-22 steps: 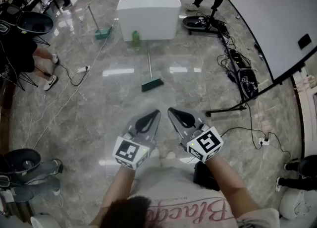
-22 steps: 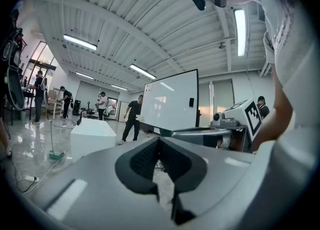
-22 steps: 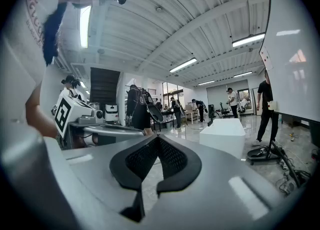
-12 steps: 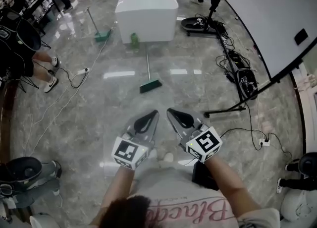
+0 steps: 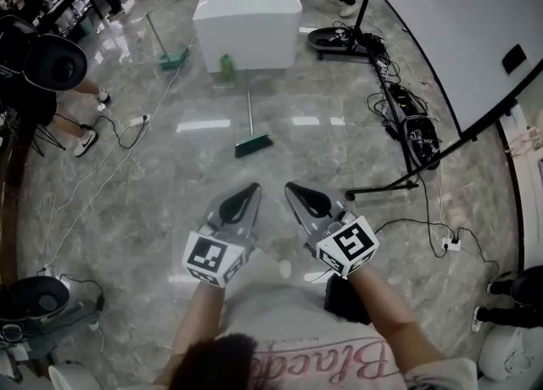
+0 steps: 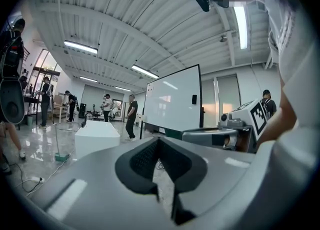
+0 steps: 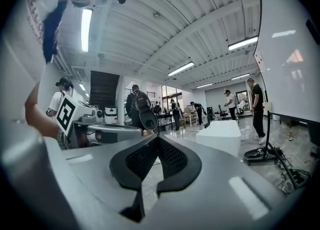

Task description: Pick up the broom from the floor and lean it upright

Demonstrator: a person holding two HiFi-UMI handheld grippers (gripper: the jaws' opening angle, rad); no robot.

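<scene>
A green-headed broom (image 5: 251, 125) lies flat on the grey marble floor, its handle running up toward the white block (image 5: 249, 15). A second green broom (image 5: 167, 47) leans by that block's left side. My left gripper (image 5: 248, 188) and my right gripper (image 5: 291, 188) are held side by side well short of the lying broom, both pointing level toward it. Both are shut with nothing between the jaws. In the left gripper view the left gripper (image 6: 157, 141) faces the white block (image 6: 96, 135); in the right gripper view the right gripper (image 7: 157, 139) also faces the block (image 7: 221, 135).
A whiteboard on a wheeled stand (image 5: 462, 49) fills the right, with cables and gear (image 5: 413, 130) at its foot. A power strip and cord (image 5: 136, 121) lie at left. A green bottle (image 5: 226, 64) stands by the block. People stand at left and far back.
The view has advanced slightly toward the broom and block. My left gripper has shifted a little left and down in the picture; the right one stays about the same.
</scene>
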